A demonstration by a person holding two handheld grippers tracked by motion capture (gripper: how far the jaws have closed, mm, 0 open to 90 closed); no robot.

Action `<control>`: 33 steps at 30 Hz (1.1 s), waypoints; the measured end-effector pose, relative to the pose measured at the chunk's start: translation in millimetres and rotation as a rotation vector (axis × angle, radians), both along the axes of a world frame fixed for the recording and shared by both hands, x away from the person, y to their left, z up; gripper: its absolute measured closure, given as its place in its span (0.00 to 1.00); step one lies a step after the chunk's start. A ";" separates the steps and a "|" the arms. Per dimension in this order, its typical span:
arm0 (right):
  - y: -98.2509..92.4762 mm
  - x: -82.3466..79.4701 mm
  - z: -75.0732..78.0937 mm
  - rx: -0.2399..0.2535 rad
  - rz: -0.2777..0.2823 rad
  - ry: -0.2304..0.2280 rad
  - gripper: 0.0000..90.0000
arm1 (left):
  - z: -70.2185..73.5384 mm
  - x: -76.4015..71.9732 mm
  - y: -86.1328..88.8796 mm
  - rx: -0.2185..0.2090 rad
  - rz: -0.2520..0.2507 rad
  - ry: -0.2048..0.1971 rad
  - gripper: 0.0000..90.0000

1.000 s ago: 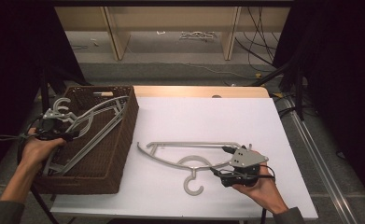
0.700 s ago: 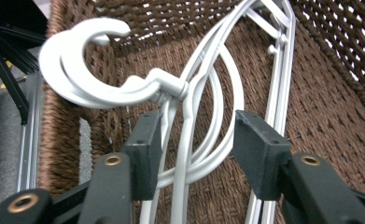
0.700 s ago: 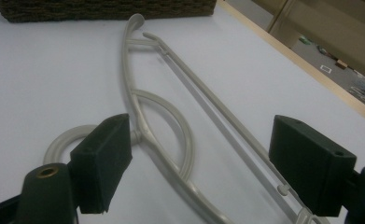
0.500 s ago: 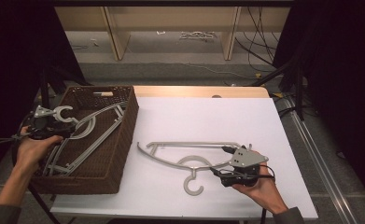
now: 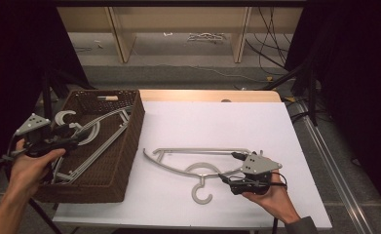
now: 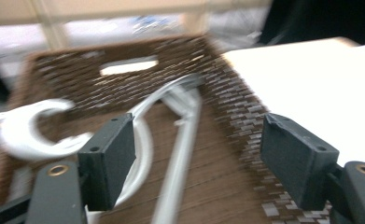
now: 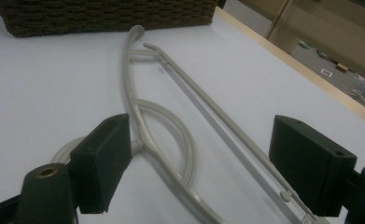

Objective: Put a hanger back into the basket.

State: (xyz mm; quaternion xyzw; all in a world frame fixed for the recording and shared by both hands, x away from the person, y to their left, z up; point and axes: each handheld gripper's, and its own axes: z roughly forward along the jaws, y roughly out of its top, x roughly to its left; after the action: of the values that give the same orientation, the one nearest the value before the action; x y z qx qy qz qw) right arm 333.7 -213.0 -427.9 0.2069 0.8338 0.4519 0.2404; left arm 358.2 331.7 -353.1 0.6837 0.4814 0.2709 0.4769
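One grey plastic hanger [image 7: 171,140] lies flat on the white tabletop [image 5: 217,126] between the right gripper's [image 5: 227,179] spread, empty jaws; it looks light, stiff and slick, best pinched at the thin shoulder beside its neck. Left gripper [image 6: 199,163], jaws just widened and empty, hovers over the hangers in the wicker basket [image 5: 134,122], dark room beyond.

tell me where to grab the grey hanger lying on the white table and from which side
Probably the thin straight bar of the grey hanger, which lies flat on the table. Come from its right end, where the open right gripper already straddles it.
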 end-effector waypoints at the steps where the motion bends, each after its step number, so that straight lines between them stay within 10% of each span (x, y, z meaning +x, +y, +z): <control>1: -0.1 -0.1 0.1 0.004 -0.002 0.001 0.25 | 1.7 -3.5 -5.6 -0.004 -0.014 -0.015 0.25; 14: -2.5 -3.4 0.0 0.093 -0.017 0.020 0.24 | -2.6 -35.8 -81.5 -0.121 -0.250 -0.188 0.18; 33: -4.6 -8.7 -0.8 0.219 -0.052 0.059 0.19 | -50.4 -65.3 -137.9 -0.048 -0.368 -0.260 0.18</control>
State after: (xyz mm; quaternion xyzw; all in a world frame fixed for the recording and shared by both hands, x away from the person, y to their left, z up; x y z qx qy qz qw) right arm 325.0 -217.5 -428.7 0.2668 0.7805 0.5275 0.2034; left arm 292.9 193.8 -403.5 0.7079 0.2893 0.2537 0.5923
